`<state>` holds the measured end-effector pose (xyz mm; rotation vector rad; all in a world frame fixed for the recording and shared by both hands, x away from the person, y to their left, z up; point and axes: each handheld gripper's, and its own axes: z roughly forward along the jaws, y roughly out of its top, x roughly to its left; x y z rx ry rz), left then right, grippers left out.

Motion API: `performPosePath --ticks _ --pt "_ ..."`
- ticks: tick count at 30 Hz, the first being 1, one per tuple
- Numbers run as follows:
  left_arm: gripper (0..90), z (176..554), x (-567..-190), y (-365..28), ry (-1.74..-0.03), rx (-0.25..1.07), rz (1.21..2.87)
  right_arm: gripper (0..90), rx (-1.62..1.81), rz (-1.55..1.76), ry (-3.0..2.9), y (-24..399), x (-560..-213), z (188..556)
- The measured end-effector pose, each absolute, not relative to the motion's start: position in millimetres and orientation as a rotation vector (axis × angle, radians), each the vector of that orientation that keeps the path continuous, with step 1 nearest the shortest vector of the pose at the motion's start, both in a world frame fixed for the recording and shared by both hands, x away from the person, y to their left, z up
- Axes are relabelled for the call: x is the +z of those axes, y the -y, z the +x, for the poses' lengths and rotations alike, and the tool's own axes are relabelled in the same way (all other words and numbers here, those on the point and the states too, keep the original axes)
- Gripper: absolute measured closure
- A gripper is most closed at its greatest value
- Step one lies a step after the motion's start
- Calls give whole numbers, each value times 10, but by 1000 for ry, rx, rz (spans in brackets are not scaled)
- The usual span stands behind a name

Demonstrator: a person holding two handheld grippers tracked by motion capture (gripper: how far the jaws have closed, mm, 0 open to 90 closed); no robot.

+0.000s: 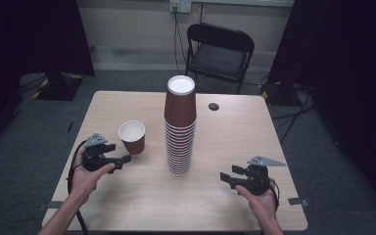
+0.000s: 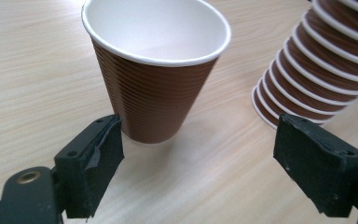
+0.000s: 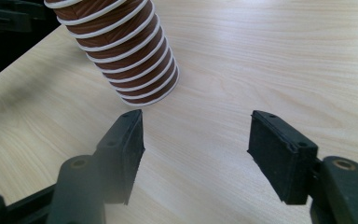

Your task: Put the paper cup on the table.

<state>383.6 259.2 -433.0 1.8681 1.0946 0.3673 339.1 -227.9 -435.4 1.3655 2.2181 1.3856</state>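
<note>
wooden tabletop (image 1: pixel 225 196): single paper cup (image 2: pixel 156 74) just ahead of left tool (image 2: pixel 198 154), light, crushable, grip mid-wall; cup stack (image 3: pixel 126 51) ahead of right tool (image 3: pixel 196 144); both tools wide open, empty.

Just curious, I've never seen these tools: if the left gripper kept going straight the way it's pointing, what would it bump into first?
Probably the single brown paper cup: it stands upright just ahead of the open left gripper, slightly toward one jaw, with the tall cup stack farther off to the side.
</note>
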Motion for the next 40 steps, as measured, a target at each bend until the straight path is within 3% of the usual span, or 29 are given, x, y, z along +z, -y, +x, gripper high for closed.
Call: performPosePath --ticks 23,35,40 --pt "157 3115 -4388 -2569 -1074 362 1886 313 1335 1407 -2176 2393 -4386 3401" --pt "160 3029 -4557 -2648 -1067 386 1936 307 1228 1410 -2167 2431 -4498 3395" --pt "160 3045 -4586 -2647 -1071 390 1947 258 1115 1447 -2163 2464 -4645 3442"
